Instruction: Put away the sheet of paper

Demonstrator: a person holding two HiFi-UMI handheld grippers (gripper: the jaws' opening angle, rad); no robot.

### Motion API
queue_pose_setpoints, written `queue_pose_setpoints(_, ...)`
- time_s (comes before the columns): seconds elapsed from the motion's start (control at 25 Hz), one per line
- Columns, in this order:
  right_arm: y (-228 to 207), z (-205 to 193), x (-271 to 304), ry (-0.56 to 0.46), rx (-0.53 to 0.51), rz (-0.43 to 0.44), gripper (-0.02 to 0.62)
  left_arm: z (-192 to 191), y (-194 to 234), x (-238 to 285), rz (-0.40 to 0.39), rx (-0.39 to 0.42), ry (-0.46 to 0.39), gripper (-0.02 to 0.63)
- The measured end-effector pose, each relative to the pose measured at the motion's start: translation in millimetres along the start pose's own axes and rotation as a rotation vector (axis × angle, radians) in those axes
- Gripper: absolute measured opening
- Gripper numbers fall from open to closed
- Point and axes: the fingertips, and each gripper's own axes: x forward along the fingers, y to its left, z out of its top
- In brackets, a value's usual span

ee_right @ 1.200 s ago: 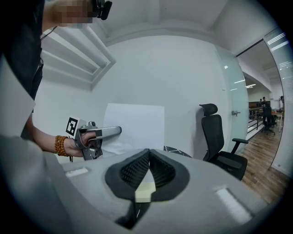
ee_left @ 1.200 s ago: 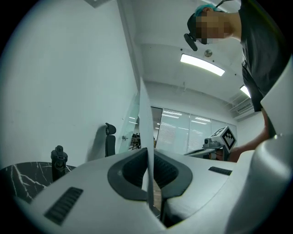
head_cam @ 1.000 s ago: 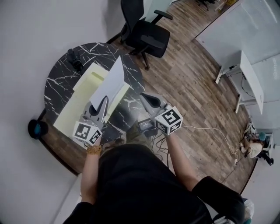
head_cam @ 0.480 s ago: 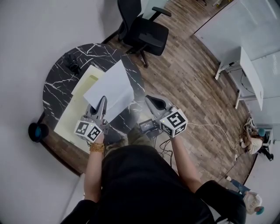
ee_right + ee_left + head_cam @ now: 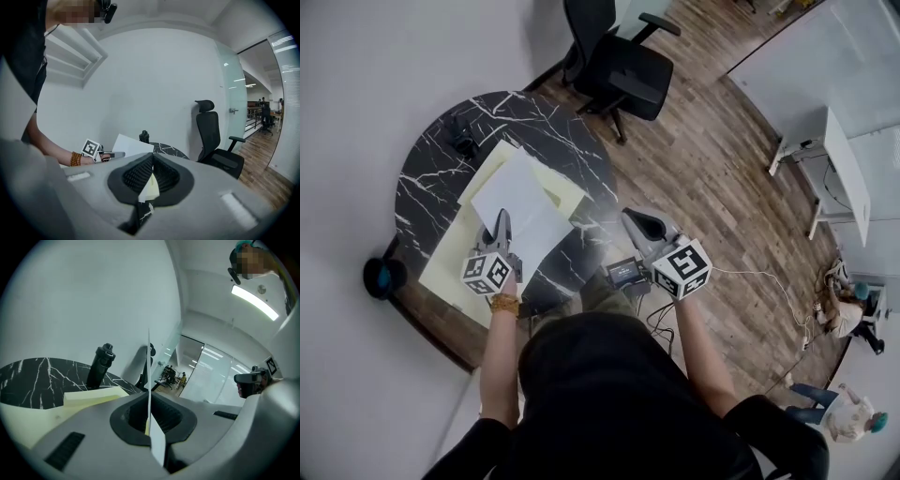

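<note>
Jaws of the left gripper (image 5: 502,217) pinch the white sheet of paper (image 5: 520,197); right gripper (image 5: 636,221) jaws closed, empty.
Sheet over the round black marble bench (image 5: 431,173); black office chair (image 5: 628,70) beyond the bench, on wood-plank floor (image 5: 712,169).

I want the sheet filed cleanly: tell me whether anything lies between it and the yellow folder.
Nothing visible does. The left gripper holds the sheet over the yellow folder; the black bottle stands aside at the table's far edge.

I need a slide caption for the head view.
Left gripper holds a white sheet over a yellow folder on a black table.
</note>
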Motion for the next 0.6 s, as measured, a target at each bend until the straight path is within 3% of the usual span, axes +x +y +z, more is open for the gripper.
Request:
queue_pose_setpoints(0.28,-19,-5,-3,0.017,0.007,-0.024,-0.002,-24,51,9,0.159,-0.082,0.011,0.006)
queue_pose_setpoints(0.6,-34,-13,-4,0.037,0.028,-0.039,-0.002,-40,91,10,0.327,-0.181,-0.036,0.006)
